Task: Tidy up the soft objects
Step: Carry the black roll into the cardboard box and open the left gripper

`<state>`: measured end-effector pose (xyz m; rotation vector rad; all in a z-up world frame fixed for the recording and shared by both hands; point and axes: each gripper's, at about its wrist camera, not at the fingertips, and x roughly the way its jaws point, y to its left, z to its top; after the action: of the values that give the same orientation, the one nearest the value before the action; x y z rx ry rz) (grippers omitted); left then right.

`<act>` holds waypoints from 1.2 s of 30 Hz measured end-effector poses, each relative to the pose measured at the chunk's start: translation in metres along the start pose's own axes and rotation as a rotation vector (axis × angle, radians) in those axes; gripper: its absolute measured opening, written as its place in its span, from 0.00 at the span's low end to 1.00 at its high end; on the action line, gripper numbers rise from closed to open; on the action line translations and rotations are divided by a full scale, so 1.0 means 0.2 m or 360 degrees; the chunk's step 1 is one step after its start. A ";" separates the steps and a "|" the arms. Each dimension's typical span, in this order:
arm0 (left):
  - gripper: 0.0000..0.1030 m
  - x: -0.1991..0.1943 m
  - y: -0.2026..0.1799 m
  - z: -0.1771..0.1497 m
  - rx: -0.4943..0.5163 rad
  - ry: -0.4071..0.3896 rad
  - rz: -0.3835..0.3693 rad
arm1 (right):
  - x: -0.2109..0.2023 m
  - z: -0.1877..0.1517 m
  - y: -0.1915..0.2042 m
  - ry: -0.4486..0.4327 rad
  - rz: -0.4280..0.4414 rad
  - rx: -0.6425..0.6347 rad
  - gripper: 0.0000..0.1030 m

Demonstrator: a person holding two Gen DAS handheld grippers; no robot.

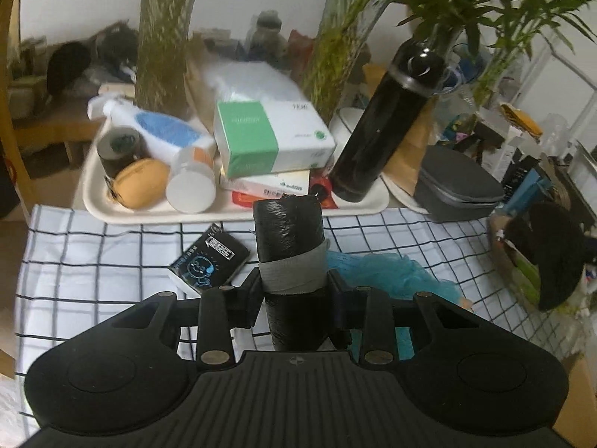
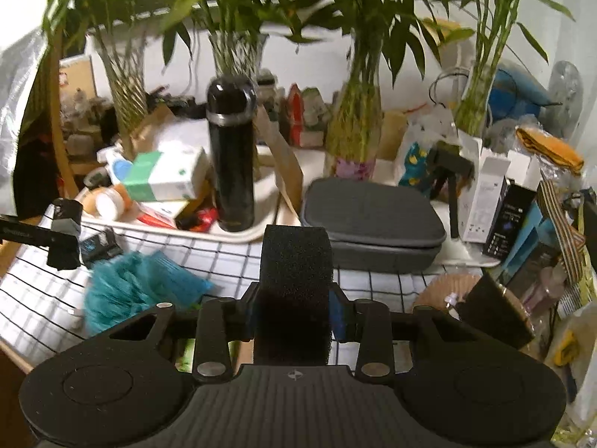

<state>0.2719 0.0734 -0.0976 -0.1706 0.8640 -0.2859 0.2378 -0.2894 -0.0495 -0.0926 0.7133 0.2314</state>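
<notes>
Bag roll [image 1: 287, 246] — sponge [image 2: 296, 291] — both gripped

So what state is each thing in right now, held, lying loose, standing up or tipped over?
Left tool: shut on black plastic roll with grey band, held upright.
Right tool: shut on black foam block.
Teal mesh bath puff: lying loose on checked cloth.
Small black packet: lying flat on cloth.
Tall black flask: standing, capped, on cream tray.
White jar: tipped over in tray.
Grey zip case: closed.
</notes>
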 end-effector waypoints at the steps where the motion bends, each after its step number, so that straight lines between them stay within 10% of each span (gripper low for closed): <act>1: 0.34 -0.03 0.00 0.00 0.0002 -0.0009 -0.0005 | -0.03 0.01 0.01 -0.0011 0.0006 -0.0004 0.38; 36: 0.34 -0.76 -0.37 -0.27 0.0094 0.0092 -0.0152 | -0.75 -0.14 0.23 -0.0039 0.0453 0.0200 0.38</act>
<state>0.1237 0.0498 -0.0019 -0.1492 0.9047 -0.4066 0.0983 -0.2762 0.0277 0.1327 0.7142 0.4581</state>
